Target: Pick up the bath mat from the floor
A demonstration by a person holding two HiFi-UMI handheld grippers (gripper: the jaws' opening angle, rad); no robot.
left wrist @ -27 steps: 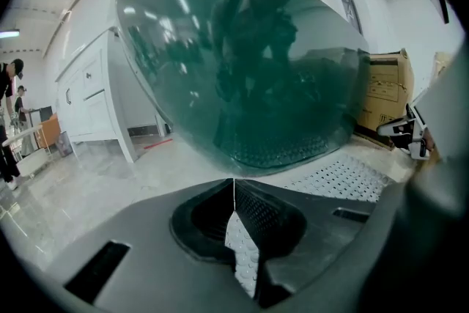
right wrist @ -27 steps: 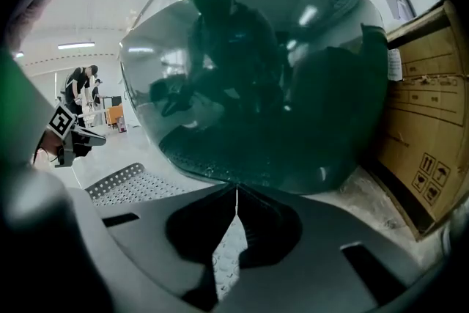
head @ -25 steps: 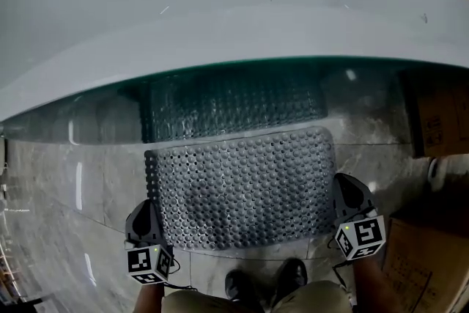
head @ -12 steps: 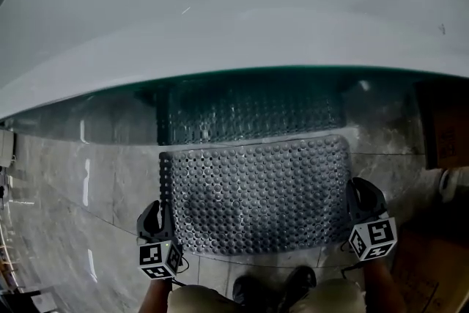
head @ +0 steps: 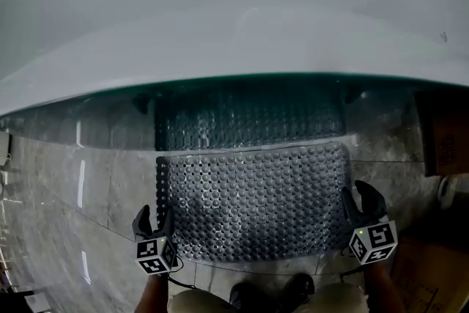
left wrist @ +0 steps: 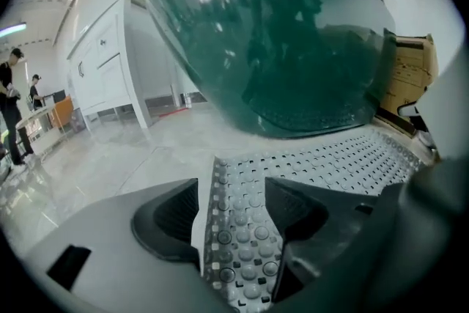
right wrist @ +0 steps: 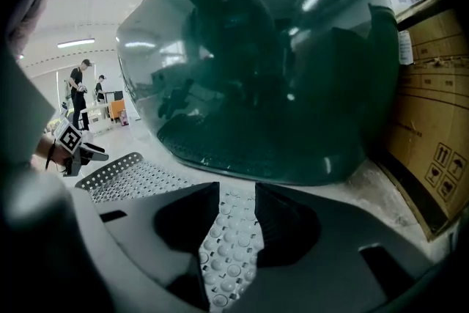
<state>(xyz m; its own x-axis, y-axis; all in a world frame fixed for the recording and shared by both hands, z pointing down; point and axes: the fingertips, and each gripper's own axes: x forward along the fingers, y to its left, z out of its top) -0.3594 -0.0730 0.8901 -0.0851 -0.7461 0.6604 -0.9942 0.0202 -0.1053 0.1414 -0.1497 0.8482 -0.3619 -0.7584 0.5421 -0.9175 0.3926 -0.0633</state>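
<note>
grey bath mat (head: 253, 201), studded, perforated, maybe rubber; left gripper (head: 155, 216), right gripper (head: 357, 194) opening, mat between jaws.

The left gripper (left wrist: 231, 194) sat low over the pale floor (left wrist: 110, 157), its two dark fingers (left wrist: 172, 220) opening. A studded corner strip of the grey bath mat (left wrist: 330, 161) lay in the gap between them. From there the mat ran flat to the right, up to the foot of a glossy dark green tub (left wrist: 293, 48) bulging overhead. A white cabinet (left wrist: 102, 70) stood at the far left, with people (left wrist: 11, 106) beyond it. A cardboard box (left wrist: 410, 73) stood at the right edge.
</note>
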